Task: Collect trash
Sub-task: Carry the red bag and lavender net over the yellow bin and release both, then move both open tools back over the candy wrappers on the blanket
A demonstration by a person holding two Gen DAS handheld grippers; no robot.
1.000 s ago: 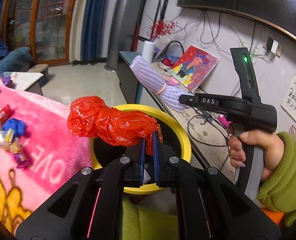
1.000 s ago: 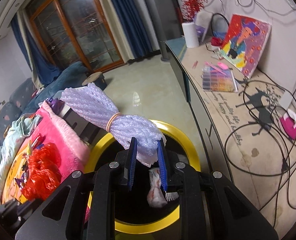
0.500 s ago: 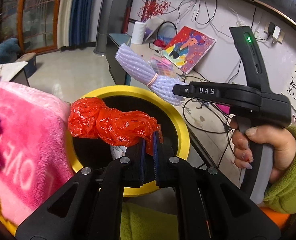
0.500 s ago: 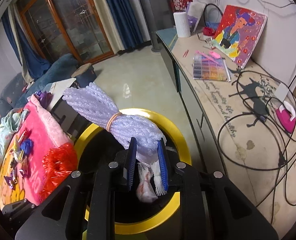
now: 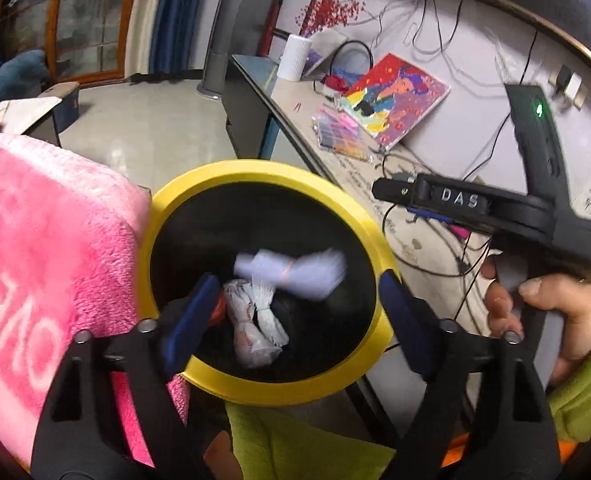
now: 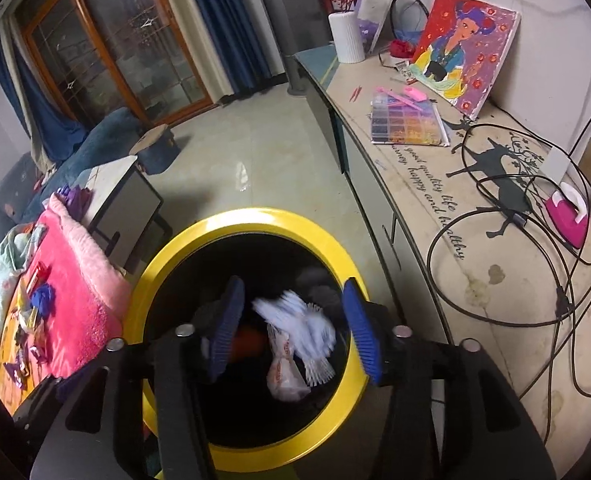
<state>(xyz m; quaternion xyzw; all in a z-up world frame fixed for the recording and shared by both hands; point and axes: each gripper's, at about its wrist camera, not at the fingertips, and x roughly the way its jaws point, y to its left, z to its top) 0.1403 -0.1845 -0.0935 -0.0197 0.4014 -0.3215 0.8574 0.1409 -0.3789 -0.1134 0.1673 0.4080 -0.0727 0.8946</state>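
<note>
Drop step: both grippers, left gripper (image 5: 291, 312) and right gripper (image 6: 291, 324), hang over the bin (image 5: 255, 168), jaws opening, nothing between them; foam bundle (image 5: 291, 270) falling inside. Next, fetch wrappers (image 6: 35, 300) left of the bin.

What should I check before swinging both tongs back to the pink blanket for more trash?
1. Left tongs empty: ok, jaws opening, nothing between them.
2. Right tongs empty: ok, jaws opening, nothing pinched.
3. Purple foam net inside the yellow-rimmed bin: ok, blurred, seemingly mid-fall below the rim.
4. Red plastic bag in the bin: cannot tell for sure; only a red patch shows behind a pad.
5. Nothing draped over the rim: ok.
6. More trash on the pink blanket: ok, wrappers lie there.
</note>
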